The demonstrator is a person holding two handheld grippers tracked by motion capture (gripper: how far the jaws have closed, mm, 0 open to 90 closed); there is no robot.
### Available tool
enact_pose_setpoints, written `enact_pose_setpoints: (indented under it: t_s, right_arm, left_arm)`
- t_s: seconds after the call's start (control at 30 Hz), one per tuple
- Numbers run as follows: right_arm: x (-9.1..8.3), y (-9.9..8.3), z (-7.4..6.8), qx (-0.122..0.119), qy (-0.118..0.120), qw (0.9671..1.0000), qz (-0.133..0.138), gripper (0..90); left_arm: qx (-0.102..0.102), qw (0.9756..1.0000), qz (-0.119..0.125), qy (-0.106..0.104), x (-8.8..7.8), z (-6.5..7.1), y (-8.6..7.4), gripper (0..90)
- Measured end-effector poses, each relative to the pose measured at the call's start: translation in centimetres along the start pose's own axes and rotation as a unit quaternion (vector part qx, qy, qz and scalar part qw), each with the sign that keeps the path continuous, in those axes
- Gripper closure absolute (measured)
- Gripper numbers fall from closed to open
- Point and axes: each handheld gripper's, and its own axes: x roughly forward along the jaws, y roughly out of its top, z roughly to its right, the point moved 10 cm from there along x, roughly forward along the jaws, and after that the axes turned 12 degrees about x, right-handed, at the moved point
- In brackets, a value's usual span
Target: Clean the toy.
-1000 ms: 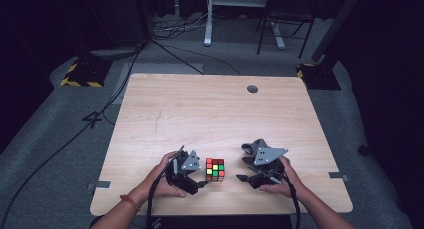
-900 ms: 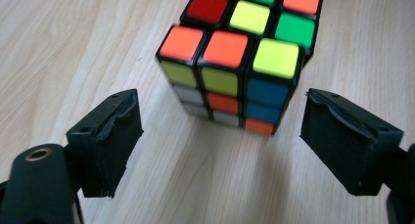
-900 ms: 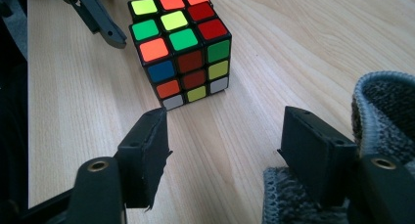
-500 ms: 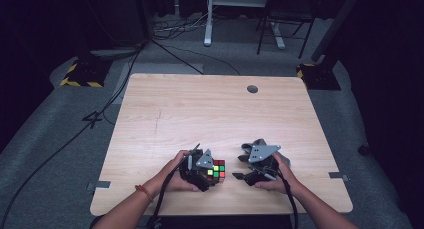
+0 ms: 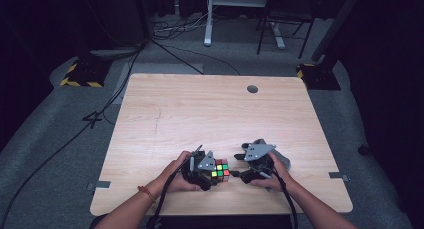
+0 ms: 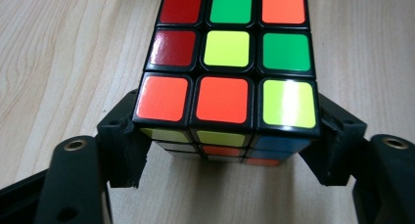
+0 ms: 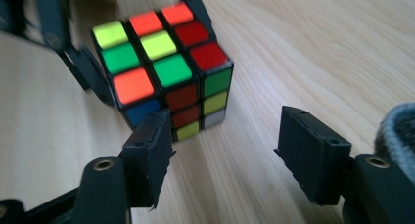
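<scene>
At the near edge of the worktop point(image 5: 210, 114), the left tool point(image 5: 212, 173), its jaws having just been closing, clamps the puzzle cube point(image 6: 230, 62) by two opposite sides, apparently to steady it. Just right, the right tool point(image 7: 222, 150) hangs open, one jaw near the cube's corner, seemingly ready to turn a face.

A pale wooden table point(image 5: 200, 114) stands on grey carpet point(image 5: 60, 154). A round hole point(image 5: 252, 89) sits near the table's far edge. Beyond the table, a yellow-and-black striped block point(image 5: 80, 74), loose cables point(image 5: 175, 34) and white desk legs point(image 5: 207, 19) stand in shadow.
</scene>
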Motion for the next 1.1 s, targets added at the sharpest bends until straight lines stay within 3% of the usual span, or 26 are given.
enact_pose_setpoints:
  t_s: [0.03,0.17,0.23,0.3,0.47,0.67,0.83,0.97,1.03,1.1]
  right_arm:
    - [-0.3,0.3,-0.1,0.003,0.006,0.9999,0.01,37.7]
    - [-0.4,0.4,-0.3,-0.004,0.009,0.9999,0.009,41.6]
    - [0.2,-0.3,-0.2,-0.012,0.0,0.9998,-0.016,41.4]
    - [0.6,-0.5,0.0,-0.008,0.0,0.9998,-0.019,39.4]
    - [0.5,-0.3,-0.2,-0.014,0.001,0.9998,-0.013,39.3]
    - [0.1,0.5,-0.9,-0.018,0.011,0.9997,0.016,39.2]
    - [0.1,0.7,-1.5,-0.029,0.015,0.9993,0.016,39.3]
    - [0.0,0.7,-2.2,-0.037,0.03,0.9987,0.019,49.1]
    - [0.1,0.6,-2.4,-0.047,0.036,0.9982,0.015,58.1]
    - [0.3,0.5,-2.5,-0.051,0.038,0.9979,0.013,59.9]
  left_arm:
    - [-0.001,1.0,0.002,0.0,0.1,0.0,0.0,27.8]
    - [-0.015,0.9998,0.009,-0.004,0.3,-0.2,0.3,25.3]
    - [-0.01,0.9999,0.01,-0.007,0.3,-0.2,0.3,25.5]
    - [-0.009,0.9999,0.009,-0.007,0.2,-0.2,0.3,27.1]
    - [-0.012,0.9995,0.012,-0.026,0.0,-0.3,0.2,27.4]
    - [-0.026,0.9989,0.012,-0.038,0.0,-0.2,0.0,25.0]
    - [-0.012,0.9988,0.008,-0.046,-0.3,-0.1,-0.2,25.3]
    - [-0.005,0.9989,0.01,-0.047,-0.6,0.0,-0.3,25.4]
    - [-0.012,0.9985,0.011,-0.053,-0.5,0.0,-0.4,25.1]
    - [-0.011,0.9984,0.012,-0.054,-0.6,0.0,-0.5,24.7]
